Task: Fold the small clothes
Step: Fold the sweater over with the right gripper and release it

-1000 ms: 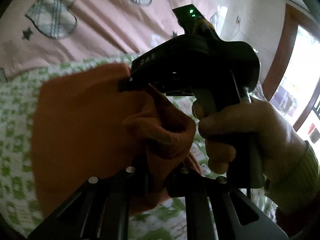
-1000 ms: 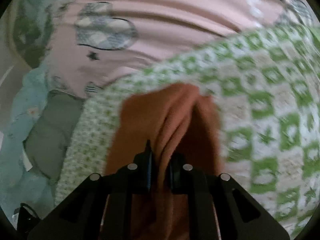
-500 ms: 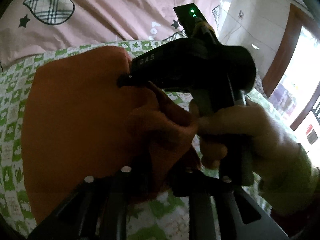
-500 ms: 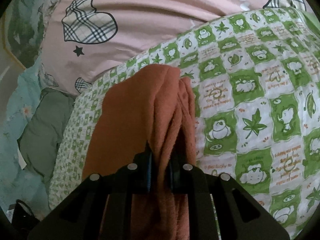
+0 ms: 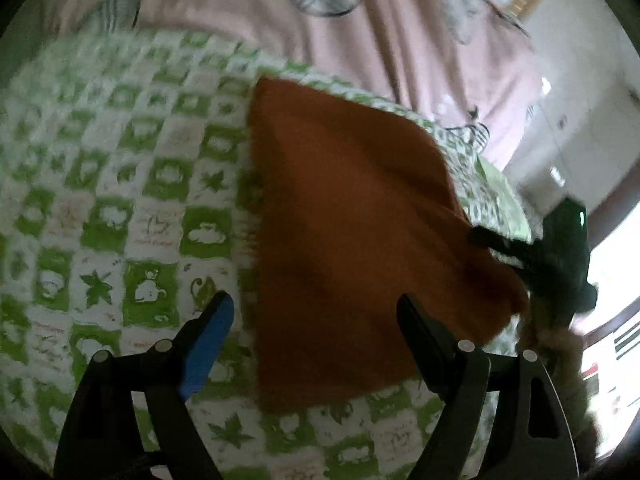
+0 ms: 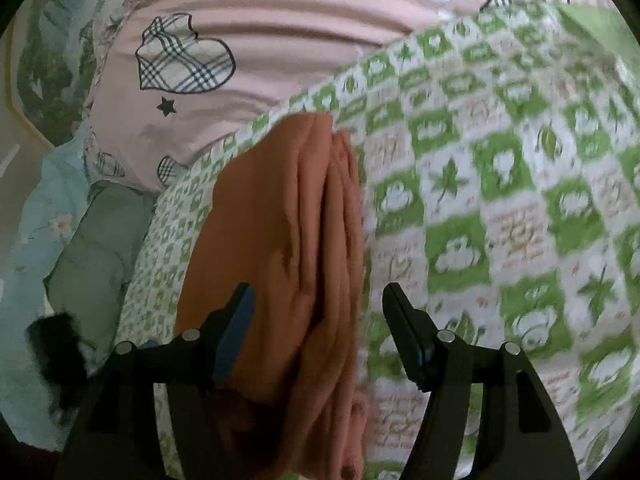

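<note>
An orange-brown garment [image 5: 348,232] lies folded flat on the green-and-white checked blanket [image 5: 120,200]. My left gripper [image 5: 316,312] is open and empty, just above the garment's near left edge. In the right wrist view the garment [image 6: 288,240] shows bunched folds along its right side. My right gripper [image 6: 318,304] is open over those folds, holding nothing. The right gripper [image 5: 560,256] also shows at the garment's right corner in the left wrist view.
A pink quilt with plaid hearts [image 6: 260,40] lies beyond the blanket. A grey-green cushion [image 6: 88,248] and pale blue floral bedding [image 6: 36,208] sit left of the blanket. A bright doorway [image 5: 616,280] is at the right.
Both grippers were shut on bunched garment cloth; both have opened and let go. The garment now lies flat, and the left gripper has pulled back and to the left.
</note>
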### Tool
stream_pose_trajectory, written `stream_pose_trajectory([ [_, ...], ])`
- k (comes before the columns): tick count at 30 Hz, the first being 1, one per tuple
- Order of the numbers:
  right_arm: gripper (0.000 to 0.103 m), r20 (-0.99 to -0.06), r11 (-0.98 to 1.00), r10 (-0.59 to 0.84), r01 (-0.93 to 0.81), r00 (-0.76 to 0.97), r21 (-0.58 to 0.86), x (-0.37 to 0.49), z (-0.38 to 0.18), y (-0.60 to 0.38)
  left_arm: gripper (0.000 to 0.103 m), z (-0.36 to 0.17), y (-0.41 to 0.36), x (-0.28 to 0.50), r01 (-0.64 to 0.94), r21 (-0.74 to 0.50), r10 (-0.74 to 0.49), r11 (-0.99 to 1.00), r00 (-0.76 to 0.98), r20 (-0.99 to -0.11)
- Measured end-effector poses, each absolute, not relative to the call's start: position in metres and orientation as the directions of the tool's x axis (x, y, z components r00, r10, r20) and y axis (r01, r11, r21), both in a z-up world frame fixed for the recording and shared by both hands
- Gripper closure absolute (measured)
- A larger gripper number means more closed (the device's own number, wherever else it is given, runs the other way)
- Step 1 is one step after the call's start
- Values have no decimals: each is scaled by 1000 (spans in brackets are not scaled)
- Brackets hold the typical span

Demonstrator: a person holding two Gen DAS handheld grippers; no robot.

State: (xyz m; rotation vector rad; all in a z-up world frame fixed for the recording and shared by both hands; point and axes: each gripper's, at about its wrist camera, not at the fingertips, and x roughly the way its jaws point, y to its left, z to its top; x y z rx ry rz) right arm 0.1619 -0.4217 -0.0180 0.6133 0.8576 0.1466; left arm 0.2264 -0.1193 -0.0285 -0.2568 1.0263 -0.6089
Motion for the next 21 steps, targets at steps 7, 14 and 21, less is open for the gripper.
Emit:
stream_pose_trajectory([
  [7,36,-655,764,446,122,610,634,184,-36,-419,19,-69,-135,280,298,-573,-640,764,235,-731],
  [14,69,-643,705,490,166,589,690,195,-56,-408,74,-72,-166,300,382,-556,-658,739,230,-717],
  [21,76,-603,742,485,67,634,667,180,-25,-365,79,-30,-132,270,421,-526,-664,739,326,-672],
])
